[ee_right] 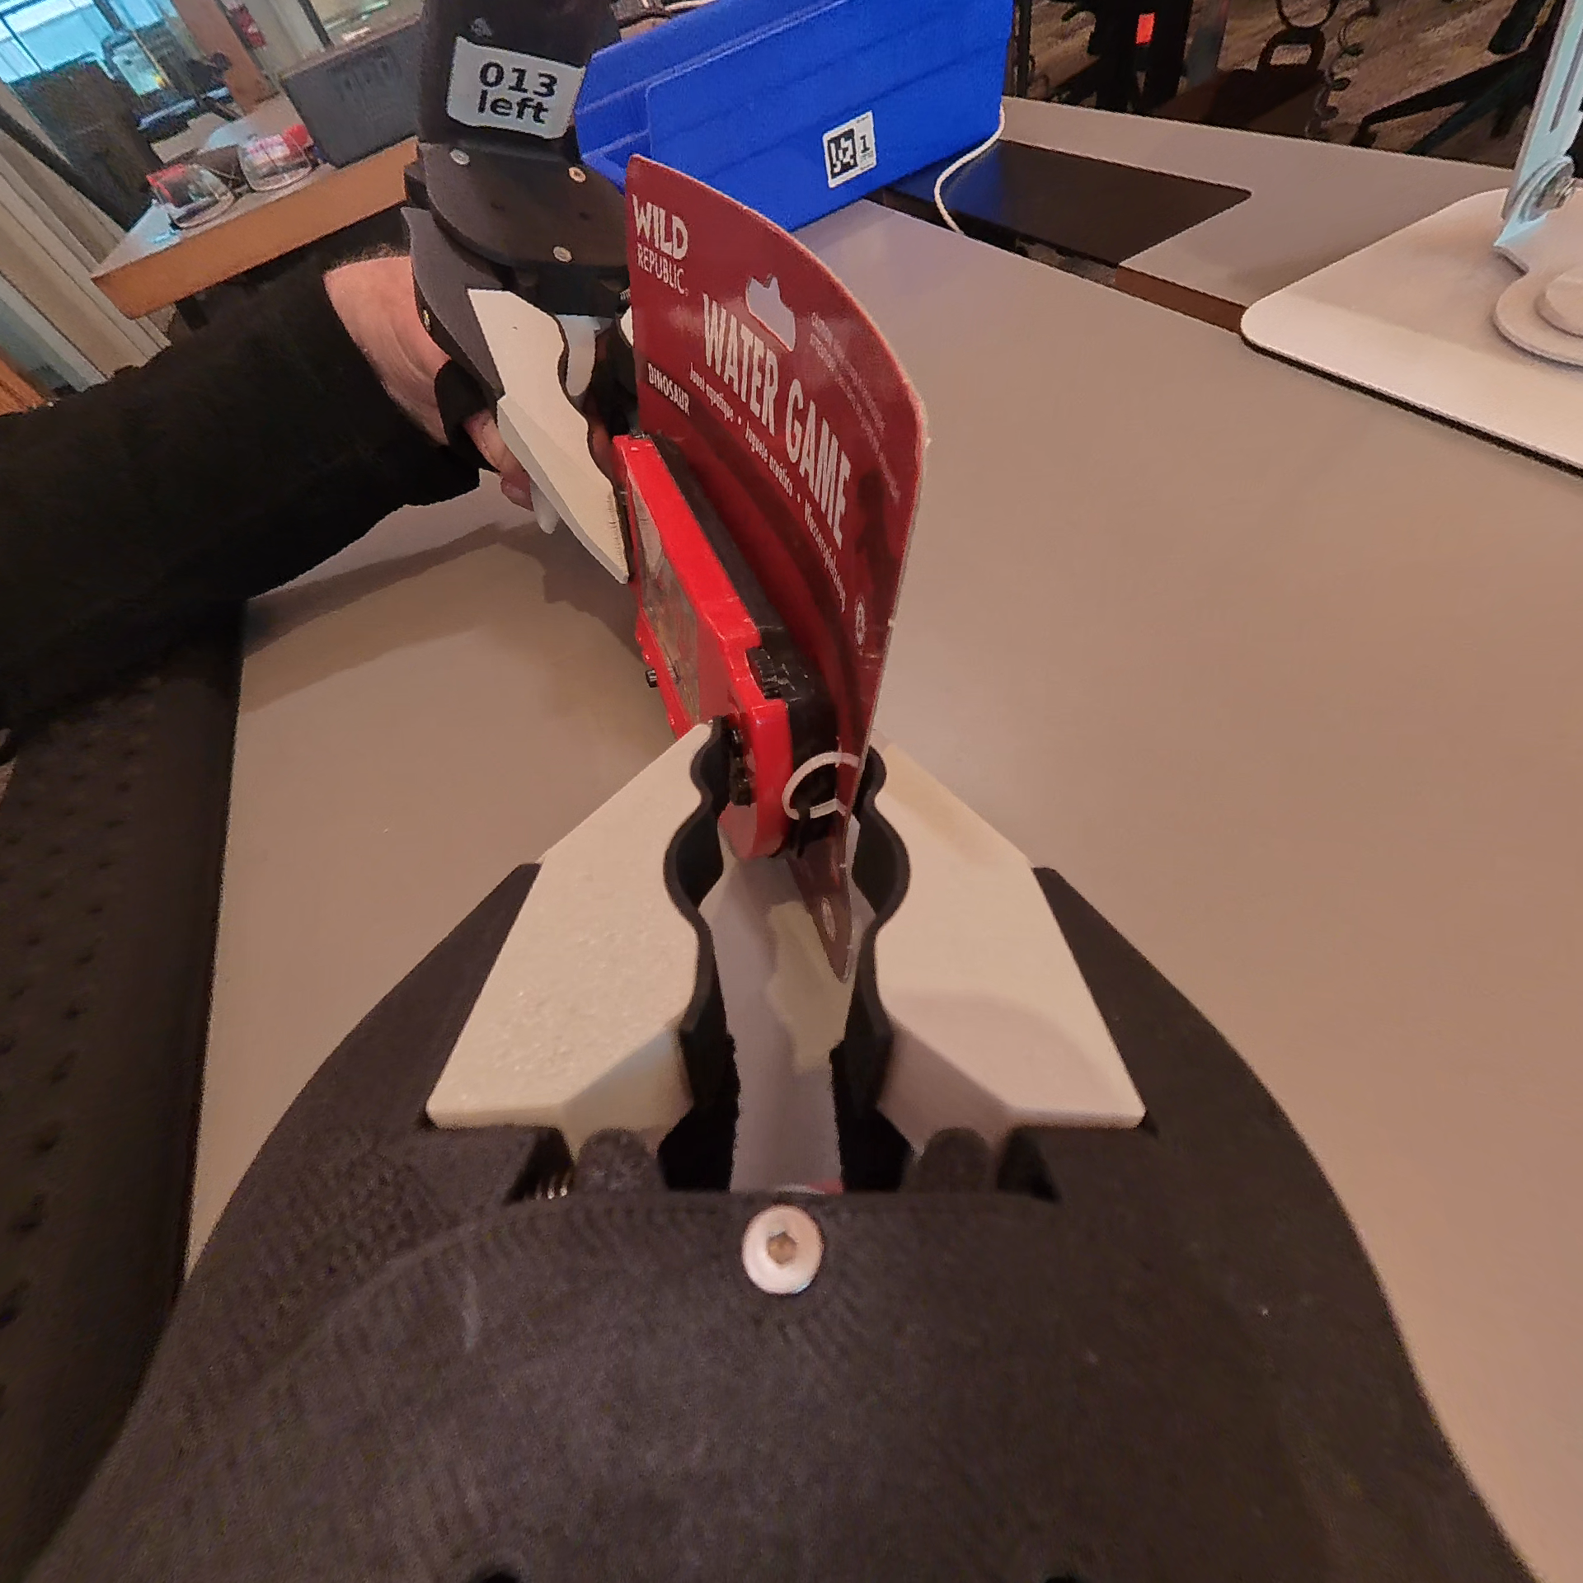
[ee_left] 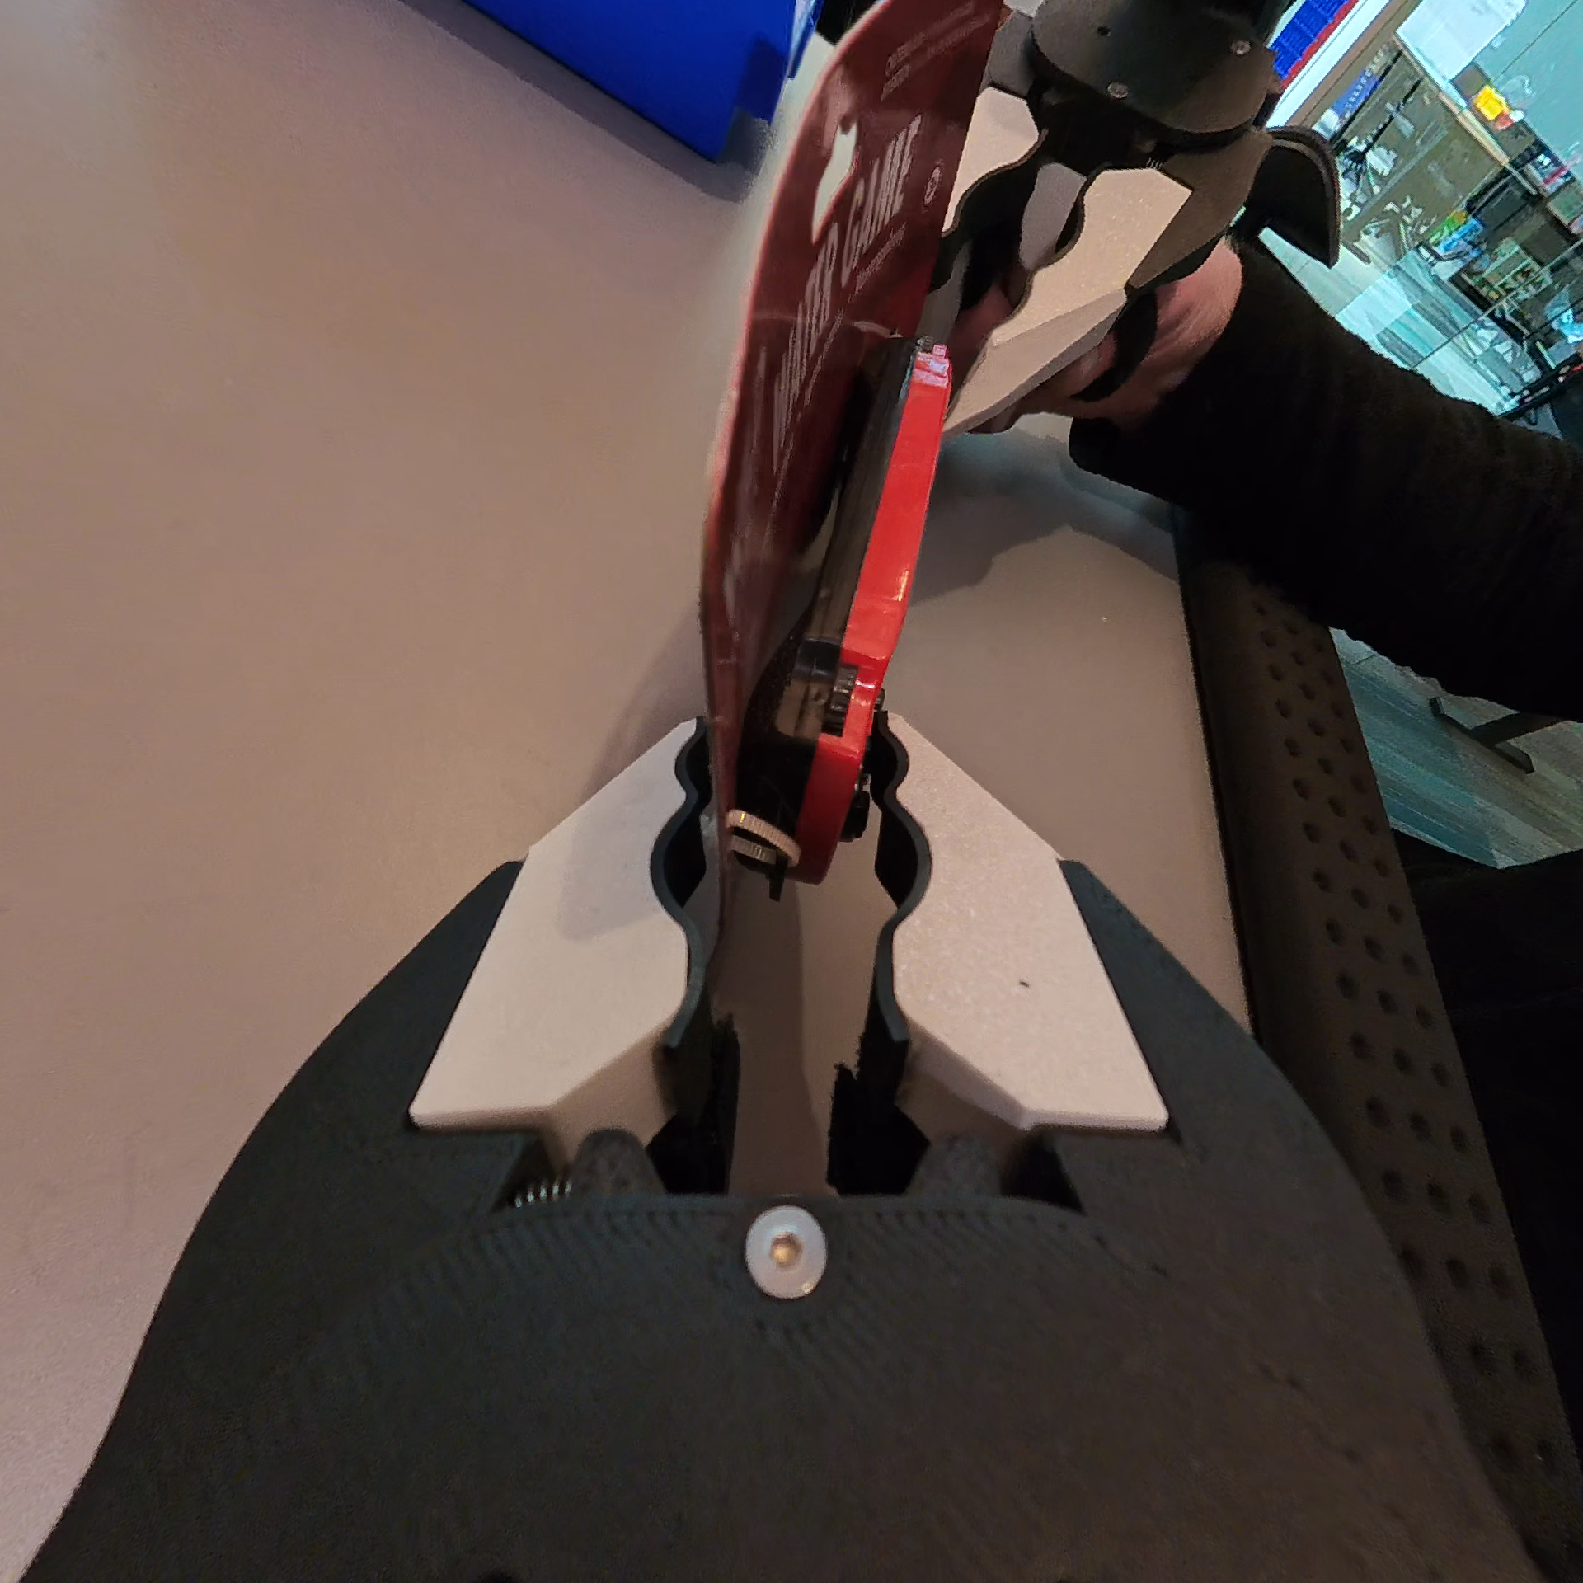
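A red handheld water toy is fixed with zip ties to a dark red printed backing card. It is held on edge above the grey table. My left gripper is shut on the near end of toy and card. My right gripper grips the far end, with one finger hidden behind the card. In the right wrist view, my right gripper is shut on its near end of the toy and card. The left gripper clamps the far end.
A blue plastic bin stands at the back of the table and also shows in the left wrist view. A white monitor base and a black mat sit at the far right. A black perforated surface runs along the table's edge.
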